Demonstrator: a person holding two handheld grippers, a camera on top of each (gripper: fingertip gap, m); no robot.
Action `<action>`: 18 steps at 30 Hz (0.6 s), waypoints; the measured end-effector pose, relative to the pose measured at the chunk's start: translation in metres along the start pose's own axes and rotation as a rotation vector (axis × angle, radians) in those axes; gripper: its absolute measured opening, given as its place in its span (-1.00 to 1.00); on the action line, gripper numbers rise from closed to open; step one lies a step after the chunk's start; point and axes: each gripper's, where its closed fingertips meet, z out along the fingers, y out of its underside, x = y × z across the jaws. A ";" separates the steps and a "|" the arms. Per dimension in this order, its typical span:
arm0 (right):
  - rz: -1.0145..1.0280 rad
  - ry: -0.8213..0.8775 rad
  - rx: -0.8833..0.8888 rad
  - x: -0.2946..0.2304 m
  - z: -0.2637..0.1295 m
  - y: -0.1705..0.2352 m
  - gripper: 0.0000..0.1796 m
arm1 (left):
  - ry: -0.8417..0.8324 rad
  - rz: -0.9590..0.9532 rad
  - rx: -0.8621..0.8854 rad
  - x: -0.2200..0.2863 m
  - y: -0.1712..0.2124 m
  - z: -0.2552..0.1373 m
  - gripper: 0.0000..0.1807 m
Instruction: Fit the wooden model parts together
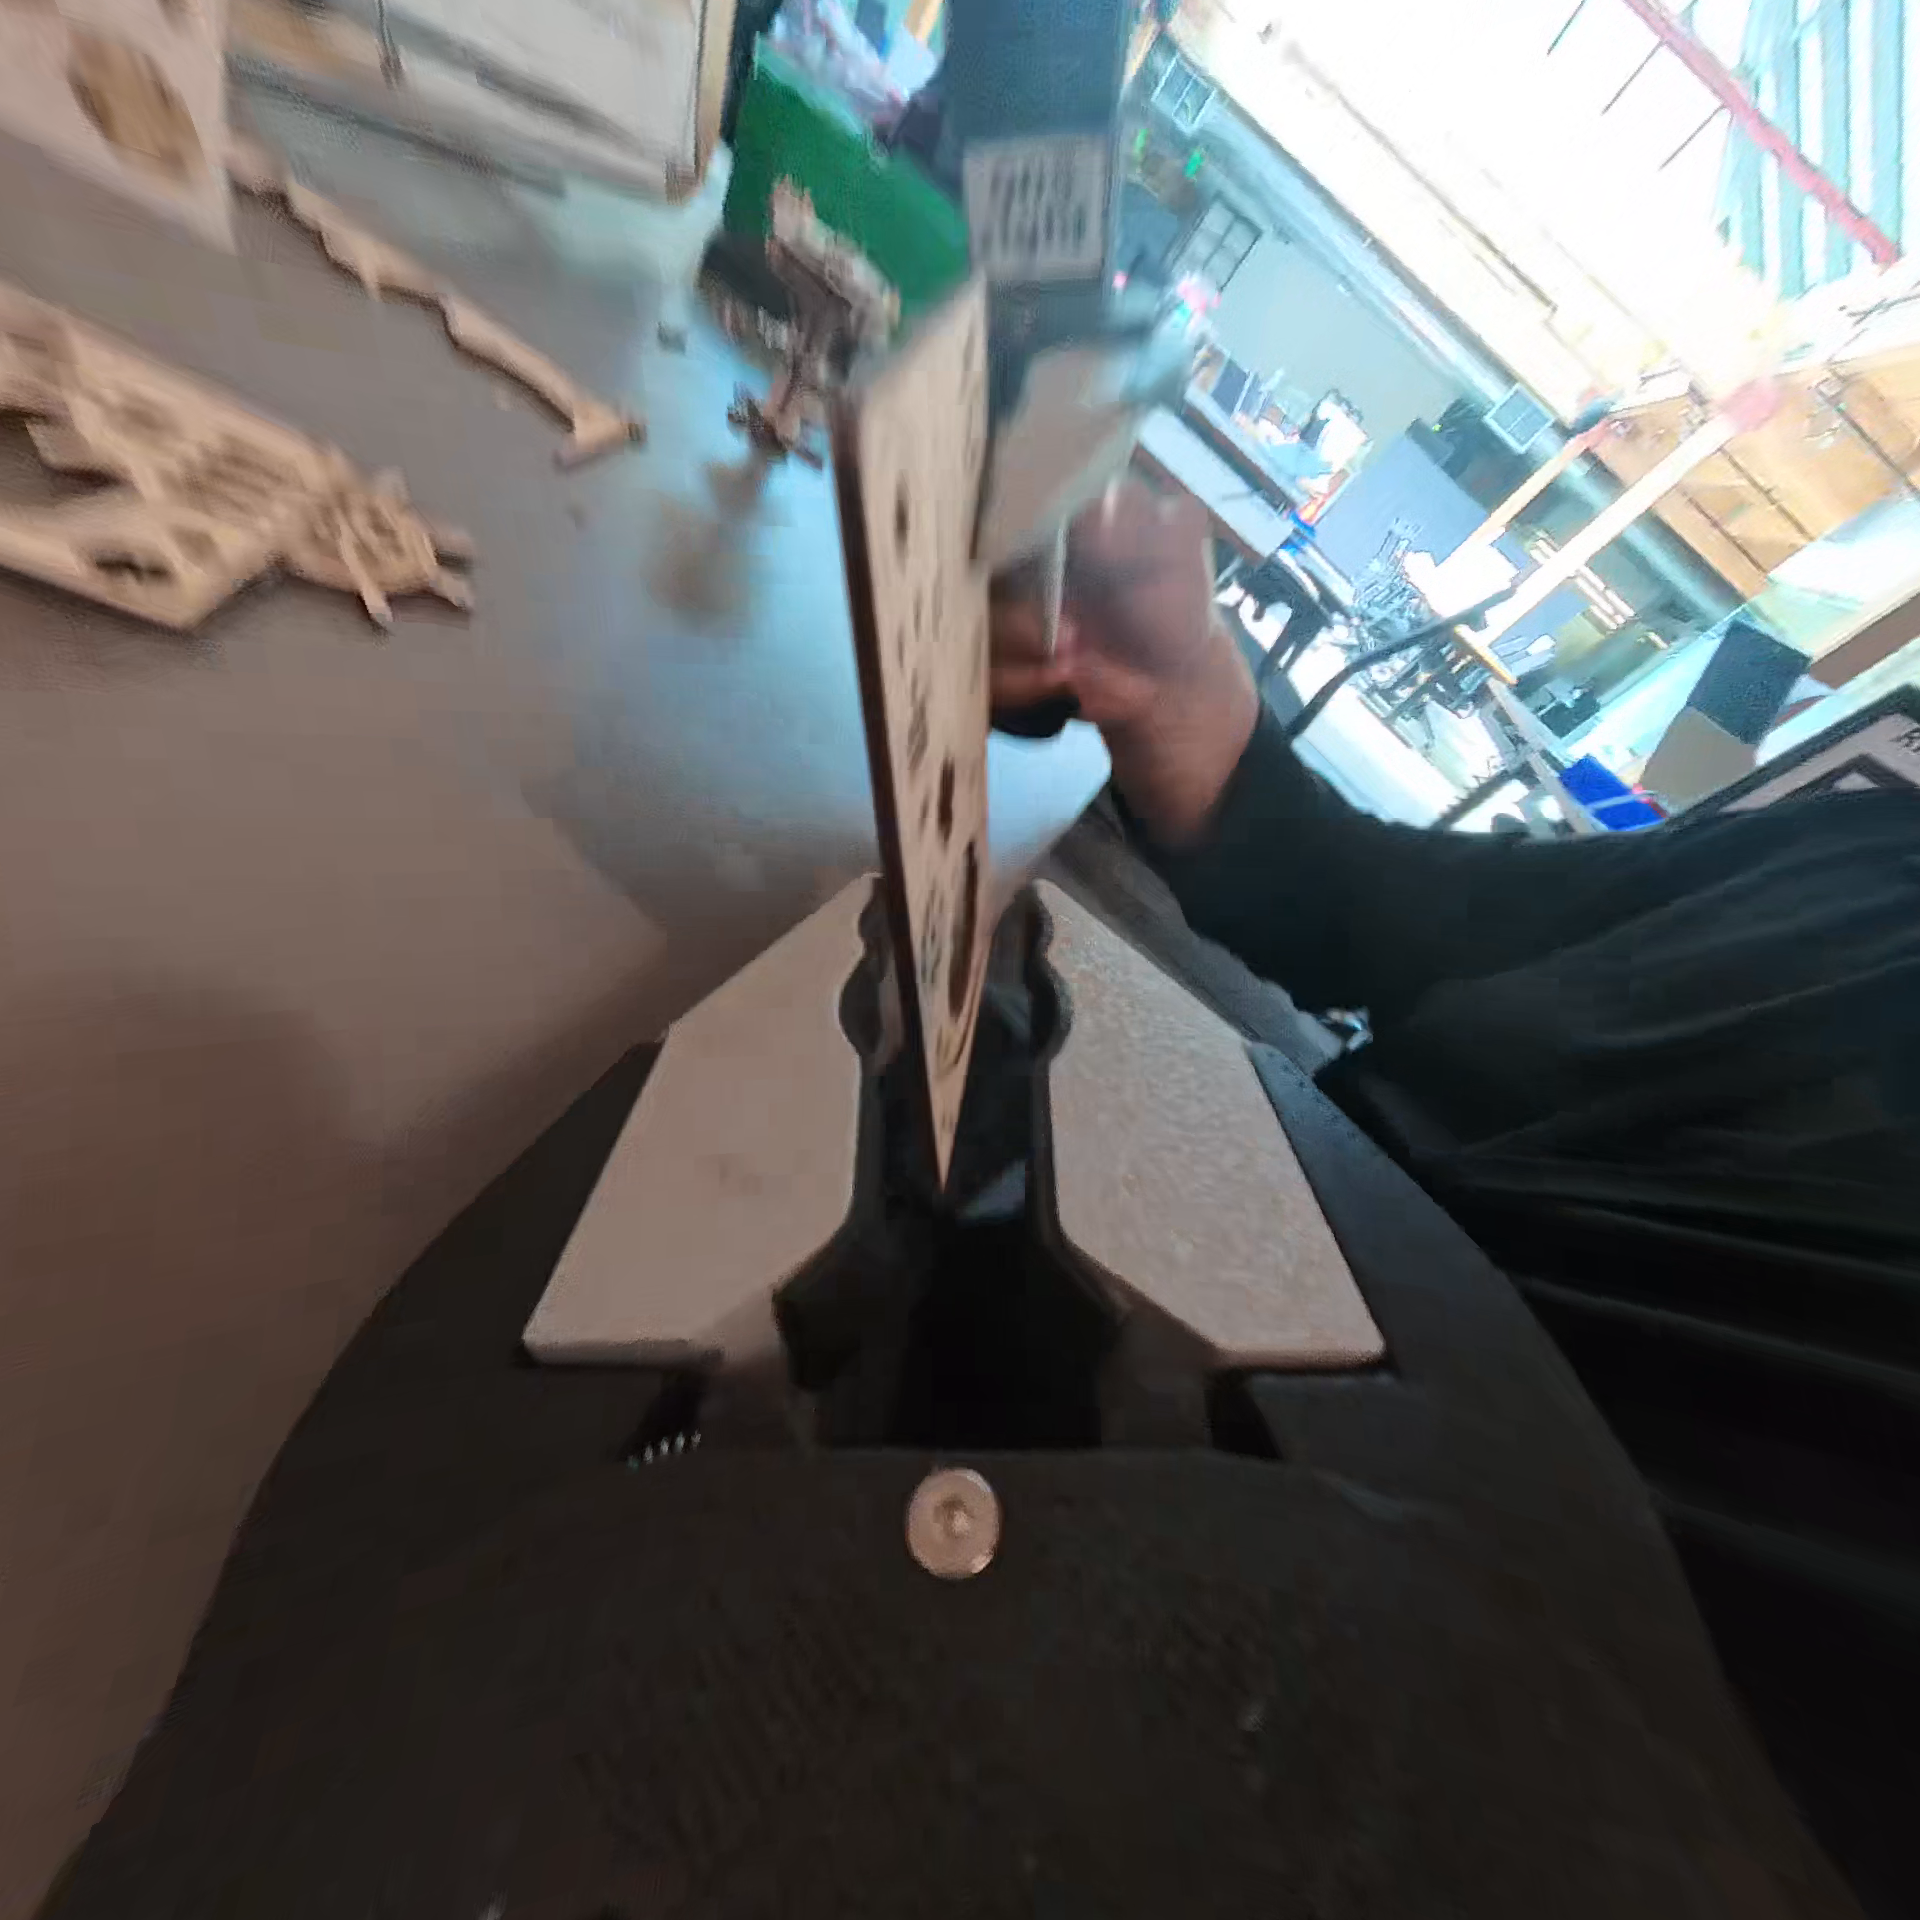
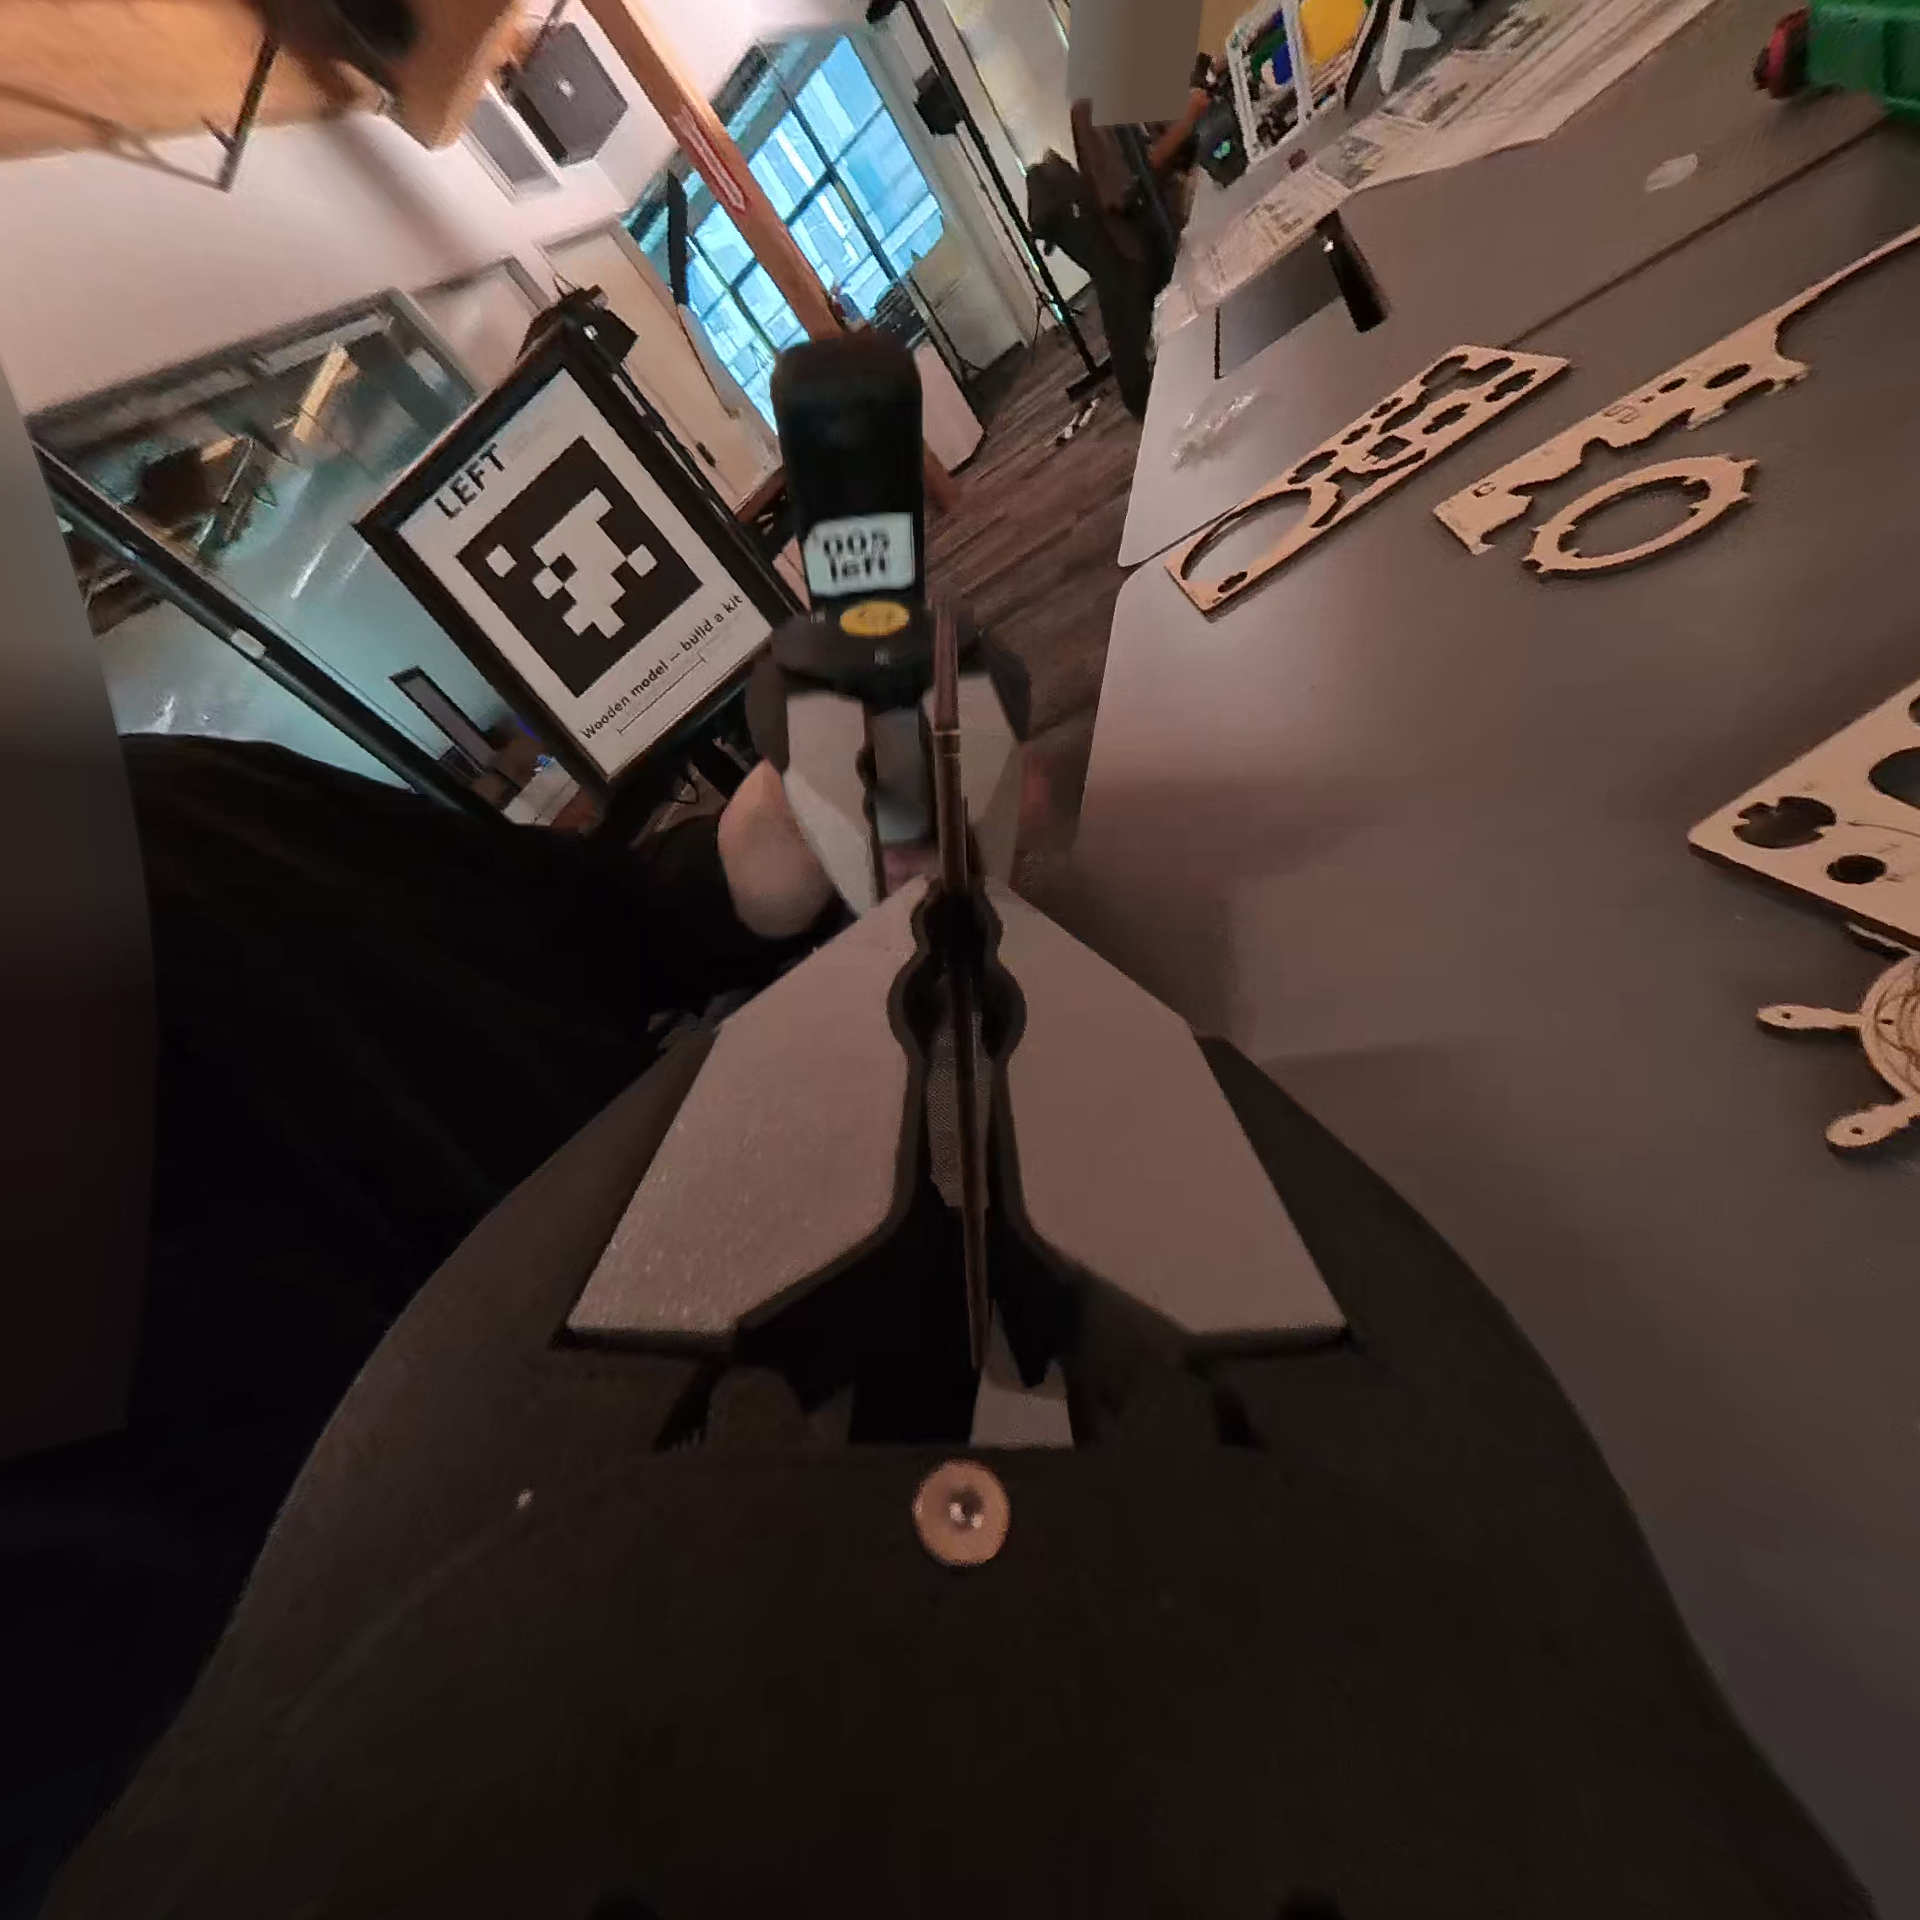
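Note:
A thin wooden sheet (image 1: 925, 623) with cut-out holes stands edge-on between the fingers of my left gripper (image 1: 956, 894). Its left pad (image 1: 868, 914) lies close against the sheet, but a gap shows between the sheet and the right pad (image 1: 1044, 935), so the left gripper is open. The picture is blurred by motion. My right gripper (image 2: 951, 894) is shut on the other end of the same sheet (image 2: 948, 748), which shows as a dark thin edge. The left gripper also shows in the right wrist view (image 2: 904, 790), its fingers apart around the sheet. The right gripper shows blurred in the left wrist view (image 1: 1049, 436).
On the grey table (image 2: 1455, 831) lie punched wooden sheets (image 2: 1361, 468), a toothed ring (image 2: 1642, 509), another sheet (image 2: 1818, 821) and a ship's wheel part (image 2: 1860, 1049). More wooden frames (image 1: 208, 488) lie to the left. A hand (image 1: 1153, 665) and a black sleeve (image 1: 1558, 987) are at the right.

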 end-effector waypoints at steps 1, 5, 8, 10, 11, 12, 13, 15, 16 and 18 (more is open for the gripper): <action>0.004 -0.013 0.007 -0.001 -0.002 -0.001 -1.00 | 0.007 0.031 0.025 0.000 -0.016 0.001 -0.76; 0.032 -0.048 0.072 0.002 -0.014 -0.010 -1.00 | 0.070 0.072 0.007 -0.002 -0.043 0.032 -0.97; 0.040 -0.005 0.107 0.013 -0.032 -0.012 -0.98 | 0.082 0.112 -0.014 -0.009 -0.051 0.052 -0.99; 0.013 0.097 0.113 0.027 -0.046 -0.014 -0.86 | 0.071 0.115 -0.021 -0.017 -0.057 0.064 -0.99; -0.014 0.144 0.113 0.030 -0.051 -0.016 -0.81 | 0.068 0.106 -0.010 -0.019 -0.062 0.070 -0.99; -0.041 0.181 0.112 0.032 -0.056 -0.019 -0.81 | 0.065 0.102 -0.015 -0.022 -0.064 0.076 -0.99; -0.065 0.215 0.105 0.034 -0.059 -0.020 -0.79 | 0.067 0.104 -0.029 -0.022 -0.064 0.083 -0.99; -0.102 0.277 0.086 0.041 -0.063 -0.024 -0.75 | 0.081 0.101 -0.049 -0.020 -0.065 0.094 -0.99; -0.106 0.286 0.079 0.043 -0.065 -0.025 -0.78 | 0.068 0.103 -0.053 -0.022 -0.065 0.099 -0.98; -0.093 0.287 0.081 0.046 -0.070 -0.027 -0.78 | 0.059 0.108 -0.052 -0.025 -0.069 0.105 -0.98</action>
